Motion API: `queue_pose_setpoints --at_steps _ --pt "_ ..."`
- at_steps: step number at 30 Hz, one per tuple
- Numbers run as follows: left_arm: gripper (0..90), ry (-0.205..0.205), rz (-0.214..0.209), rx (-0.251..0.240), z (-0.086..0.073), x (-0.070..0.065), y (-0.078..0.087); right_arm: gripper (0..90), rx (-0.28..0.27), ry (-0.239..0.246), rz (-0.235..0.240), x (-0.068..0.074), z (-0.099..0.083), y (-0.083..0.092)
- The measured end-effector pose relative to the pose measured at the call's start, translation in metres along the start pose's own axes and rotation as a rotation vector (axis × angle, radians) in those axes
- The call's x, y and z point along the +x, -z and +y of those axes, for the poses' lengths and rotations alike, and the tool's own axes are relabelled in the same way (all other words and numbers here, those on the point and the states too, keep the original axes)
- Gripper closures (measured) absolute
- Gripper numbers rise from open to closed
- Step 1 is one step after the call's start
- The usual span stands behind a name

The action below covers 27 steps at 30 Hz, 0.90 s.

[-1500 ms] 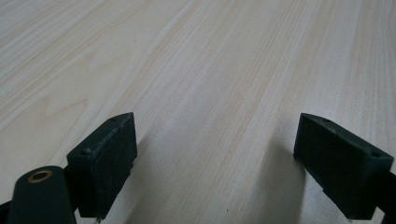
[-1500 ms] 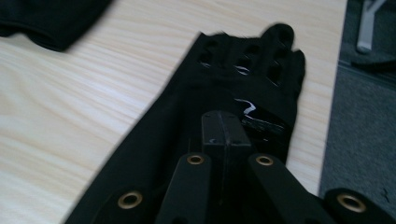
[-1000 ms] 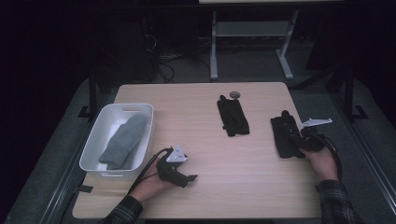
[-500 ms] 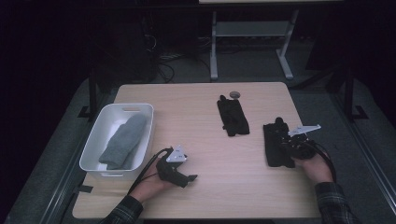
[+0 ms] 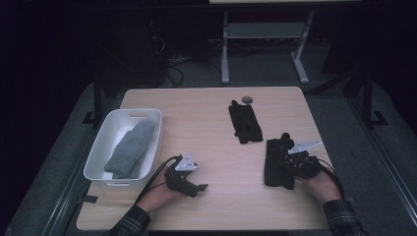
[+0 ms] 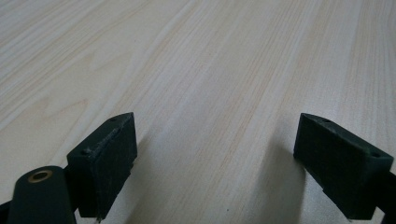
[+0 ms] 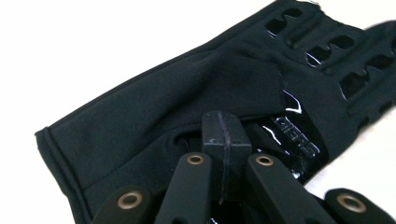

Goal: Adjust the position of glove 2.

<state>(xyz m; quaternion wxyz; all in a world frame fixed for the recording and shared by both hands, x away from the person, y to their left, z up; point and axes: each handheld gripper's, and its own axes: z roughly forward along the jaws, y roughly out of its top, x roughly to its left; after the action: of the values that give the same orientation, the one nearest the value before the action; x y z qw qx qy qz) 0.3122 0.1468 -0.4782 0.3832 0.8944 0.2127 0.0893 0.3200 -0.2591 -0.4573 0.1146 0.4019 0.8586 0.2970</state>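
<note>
Near edge: left gripper [image 5: 189, 184] resting low on pale wood-grain laminate table [image 5: 206, 142], jaws wide apart, nothing between, open board ahead

Right gripper [image 7: 223, 140] near right edge, jaws pressed together on cuff fabric of black knit glove with glossy rubber print [image 7: 224, 84]; glove flat on board [image 5: 277, 162], close to right margin

Left margin: white plastic rectangular bin [image 5: 101, 152] holding soft grey folded sock [image 5: 130, 147]

Centre, farther: second black glove [image 5: 244, 122], flat, well apart from first; clear wood between

Far edge: small round dark disc [image 5: 247, 99]
</note>
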Motion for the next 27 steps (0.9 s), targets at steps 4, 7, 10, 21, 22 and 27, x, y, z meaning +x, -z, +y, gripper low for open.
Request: queue_pose_setpoints --at_steps 4,7,10,21,22,27 --pt "12.4 -0.001 0.0 0.0 0.0 0.0 0.0 90.0 0.007 0.028 0.03 0.013 0.002 -0.001" --pt "12.4 -0.001 0.0 0.0 0.0 0.0 0.0 90.0 0.011 0.056 0.051 0.024 0.004 -0.003" --pt "12.4 -0.001 0.0 0.0 0.0 0.0 0.0 90.0 0.012 0.077 0.083 0.034 0.006 -0.005" --pt "12.4 -0.003 0.001 0.0 0.0 0.0 0.0 90.0 0.021 0.195 0.184 0.073 0.014 -0.013" --pt "12.3 -0.001 0.0 0.0 0.0 0.0 0.0 90.0 0.024 0.205 0.192 0.077 0.015 -0.013" --pt "12.4 -0.001 -0.001 0.001 0.0 0.0 0.0 90.0 0.027 0.238 0.24 0.09 0.014 -0.013"
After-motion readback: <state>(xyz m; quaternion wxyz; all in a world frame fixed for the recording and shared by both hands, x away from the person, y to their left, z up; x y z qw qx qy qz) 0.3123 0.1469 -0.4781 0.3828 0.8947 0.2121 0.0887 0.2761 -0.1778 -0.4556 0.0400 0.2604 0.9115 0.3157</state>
